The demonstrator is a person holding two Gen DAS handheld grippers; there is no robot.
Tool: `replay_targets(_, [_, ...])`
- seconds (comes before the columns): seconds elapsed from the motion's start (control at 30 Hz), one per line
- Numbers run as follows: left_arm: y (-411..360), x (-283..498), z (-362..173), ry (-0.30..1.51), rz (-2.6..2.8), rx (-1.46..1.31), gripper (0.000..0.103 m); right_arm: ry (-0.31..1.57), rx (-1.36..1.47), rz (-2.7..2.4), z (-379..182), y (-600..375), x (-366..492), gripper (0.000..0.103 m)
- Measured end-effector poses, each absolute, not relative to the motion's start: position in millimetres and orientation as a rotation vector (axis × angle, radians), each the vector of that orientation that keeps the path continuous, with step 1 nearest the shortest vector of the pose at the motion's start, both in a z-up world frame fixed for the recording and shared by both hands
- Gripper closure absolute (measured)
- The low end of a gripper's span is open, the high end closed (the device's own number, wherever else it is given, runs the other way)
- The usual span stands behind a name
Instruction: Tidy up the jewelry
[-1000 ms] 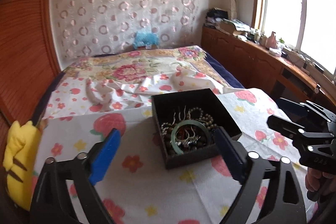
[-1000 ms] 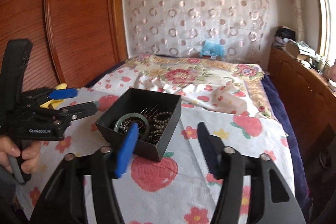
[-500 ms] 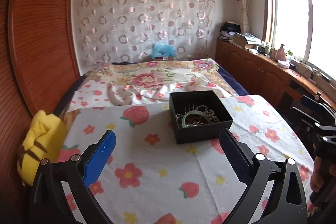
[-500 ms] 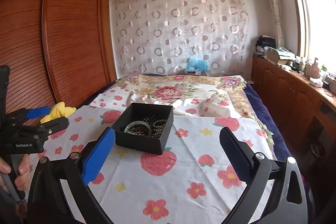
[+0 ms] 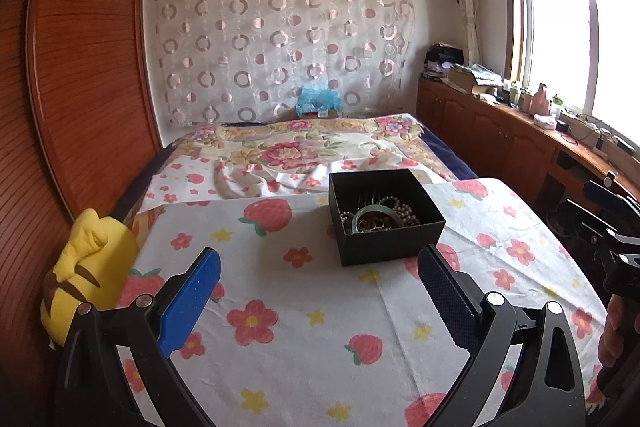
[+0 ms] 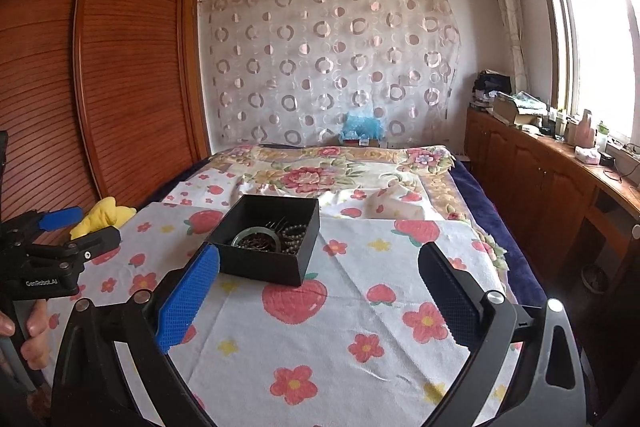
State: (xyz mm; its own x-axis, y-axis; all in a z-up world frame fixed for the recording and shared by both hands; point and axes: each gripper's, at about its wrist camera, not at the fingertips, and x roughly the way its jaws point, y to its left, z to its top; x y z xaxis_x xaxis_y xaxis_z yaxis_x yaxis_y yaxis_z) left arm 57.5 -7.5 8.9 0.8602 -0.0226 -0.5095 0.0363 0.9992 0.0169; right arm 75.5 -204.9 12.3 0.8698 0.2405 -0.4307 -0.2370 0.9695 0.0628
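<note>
While both tools hang low in their frames, the left gripper (image 5: 318, 275) and right gripper (image 6: 318, 273) have their jaws spread wide with nothing between them; a second ago the right one's were narrower. Both have backed away, so the open black cardboard box (image 5: 384, 217) now looks smaller, at centre right of the left view, on the strawberry-print white cloth (image 5: 304, 311). Inside lie a green bangle (image 5: 374, 217) and dark beads (image 5: 404, 209). Beyond, the flowered bedspread (image 5: 304, 151) shows.
</note>
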Motion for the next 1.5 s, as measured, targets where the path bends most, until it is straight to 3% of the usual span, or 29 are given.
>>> replay_targets(1.5, [-11.6,52.1,11.1,0.516,-0.037,0.011,0.008,0.459,0.012,0.248,10.5,-205.1,73.6,0.003])
